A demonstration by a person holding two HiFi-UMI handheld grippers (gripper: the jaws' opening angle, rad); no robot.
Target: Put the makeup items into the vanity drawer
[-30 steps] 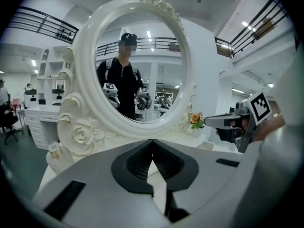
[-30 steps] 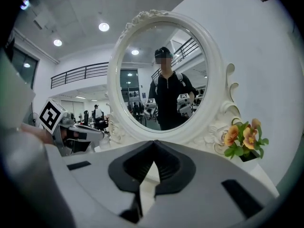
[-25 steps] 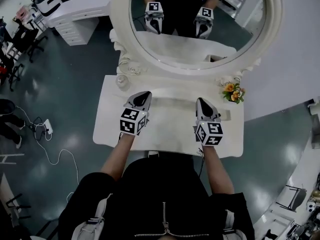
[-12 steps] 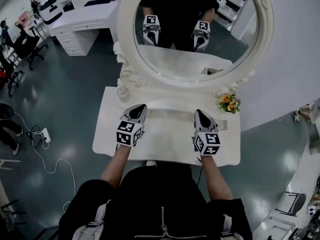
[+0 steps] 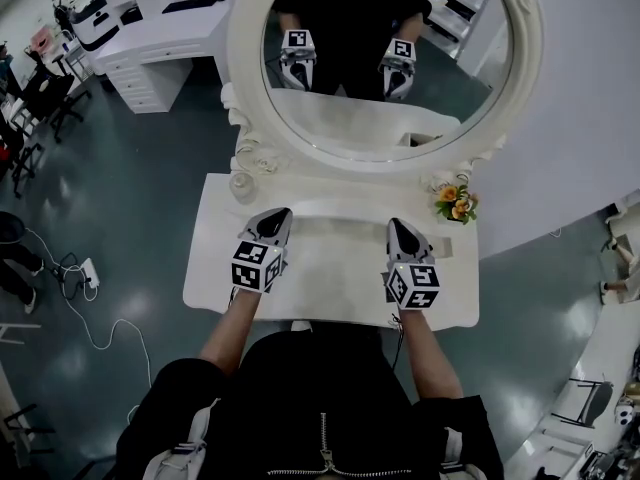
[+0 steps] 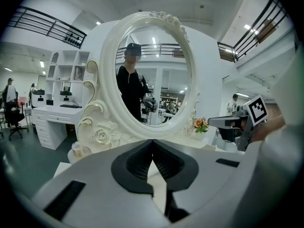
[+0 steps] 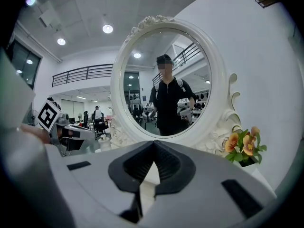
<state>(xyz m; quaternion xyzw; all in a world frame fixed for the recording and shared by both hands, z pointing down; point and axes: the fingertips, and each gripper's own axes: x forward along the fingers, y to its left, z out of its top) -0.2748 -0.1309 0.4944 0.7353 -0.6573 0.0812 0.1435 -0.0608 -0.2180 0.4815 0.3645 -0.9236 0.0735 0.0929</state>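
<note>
A white vanity table (image 5: 330, 268) with a big oval mirror (image 5: 385, 58) stands before me. My left gripper (image 5: 277, 211) hovers over the left half of the tabletop, shut and empty, its jaws meeting at the tip (image 6: 152, 141). Over the right half my right gripper (image 5: 397, 222) is likewise shut with nothing in it (image 7: 153, 142). A small cream jar (image 5: 241, 181) sits at the back left corner by the mirror's foot, also in the left gripper view (image 6: 76, 148). No drawer front shows clearly from above.
A small pot of orange flowers (image 5: 452, 203) stands at the back right of the table. More white desks (image 5: 150, 28) and black chairs (image 5: 40, 88) are far left. A cable and a power strip (image 5: 85, 268) lie on the floor to the left.
Both grippers stay shut at nearly the same spots over the tabletop. The head view has shifted a little, so more of the mirror shows.
</note>
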